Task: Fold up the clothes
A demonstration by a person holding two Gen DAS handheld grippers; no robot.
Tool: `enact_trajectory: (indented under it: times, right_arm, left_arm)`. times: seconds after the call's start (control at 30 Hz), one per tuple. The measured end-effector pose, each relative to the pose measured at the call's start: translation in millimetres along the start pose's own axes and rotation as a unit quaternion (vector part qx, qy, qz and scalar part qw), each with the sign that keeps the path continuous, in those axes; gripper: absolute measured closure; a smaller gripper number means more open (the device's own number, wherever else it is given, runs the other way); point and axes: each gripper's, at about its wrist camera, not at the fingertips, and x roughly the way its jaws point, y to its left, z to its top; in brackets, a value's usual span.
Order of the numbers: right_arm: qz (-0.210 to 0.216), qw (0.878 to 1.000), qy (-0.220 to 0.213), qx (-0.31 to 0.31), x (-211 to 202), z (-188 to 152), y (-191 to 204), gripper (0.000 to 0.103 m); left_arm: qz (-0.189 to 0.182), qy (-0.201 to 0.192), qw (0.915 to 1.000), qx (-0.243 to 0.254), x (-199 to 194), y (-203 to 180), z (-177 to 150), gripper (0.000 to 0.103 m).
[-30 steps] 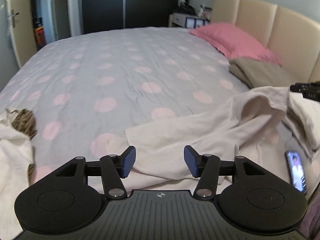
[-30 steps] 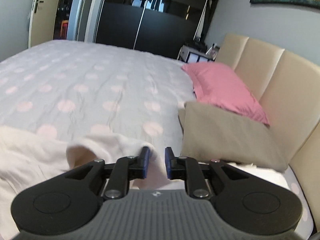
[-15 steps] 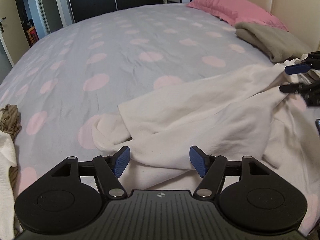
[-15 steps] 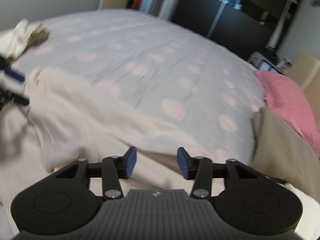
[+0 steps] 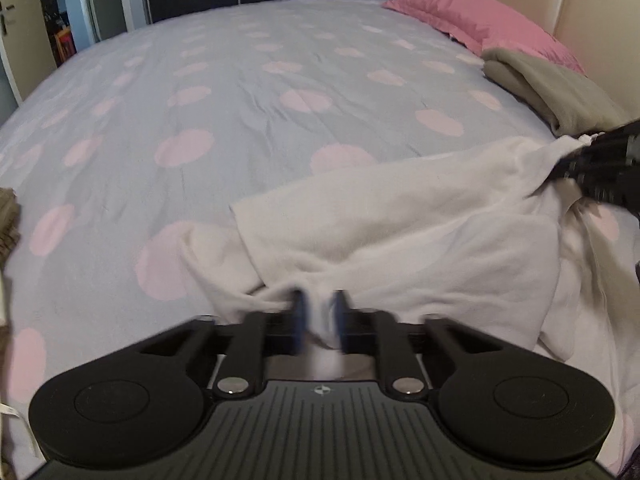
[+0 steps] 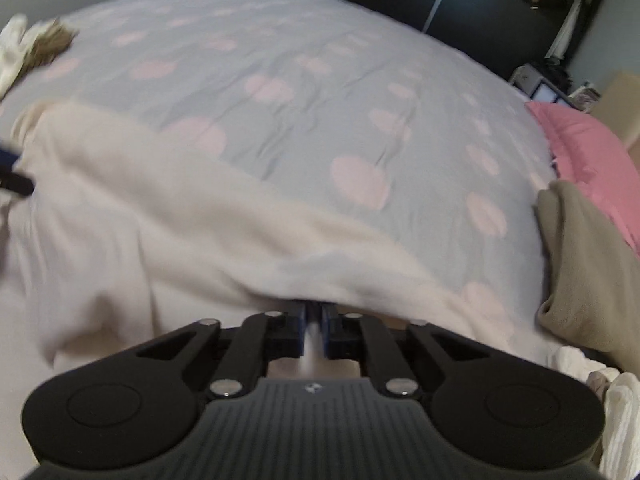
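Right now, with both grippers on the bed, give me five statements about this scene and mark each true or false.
1. The left gripper has its fingers closed on the white garment. True.
2. The right gripper is wide open above bare bedspread. False: its fingers pinch the same garment's edge.
3. A folded olive-beige cloth lies beside the pink pillow. True.
4. The bedspread is plain white. False: it is grey with pink dots.
5. The white garment is neatly folded into a square. False: it lies spread and rumpled between the two grippers.
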Motion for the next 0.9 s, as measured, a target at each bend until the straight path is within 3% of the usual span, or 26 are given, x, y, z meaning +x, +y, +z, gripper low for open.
enact_trajectory:
  times: [0.1, 0.23, 0.43, 0.6, 0.7, 0.9]
  right_arm:
    - [-0.055, 0.997, -0.048, 0.014, -18, 16, -12, 0.103]
    - [-0.048, 0.995, -0.072, 0.047, -38, 28, -27, 0.103]
    - [-0.052, 0.995, -0.075, 0.034, -50, 19, -19, 0.103]
    - [0.019, 0.997, -0.052, 0.061, -55, 5, -16, 0.094]
    - [0.069, 0.996, -0.028, 0.045, -55, -7, 7, 0.066]
    - [0.146, 0.989, 0.017, -0.008, -56, -30, 53, 0.047]
  left_arm:
    - [0.004, -0.023, 0.9996, -0.014, -15, 7, 4, 0.100]
    - [0.013, -0.048, 0.9987, -0.011, -35, 8, 5, 0.100]
    - [0.015, -0.061, 0.9980, -0.008, -63, 8, 0, 0.101]
    - [0.070, -0.071, 0.9950, -0.007, -77, 18, -8, 0.101]
    - [0.106, -0.078, 0.9913, -0.007, -85, 25, -11, 0.101]
    - [0.173, -0.094, 0.9803, -0.013, -102, 42, -17, 0.101]
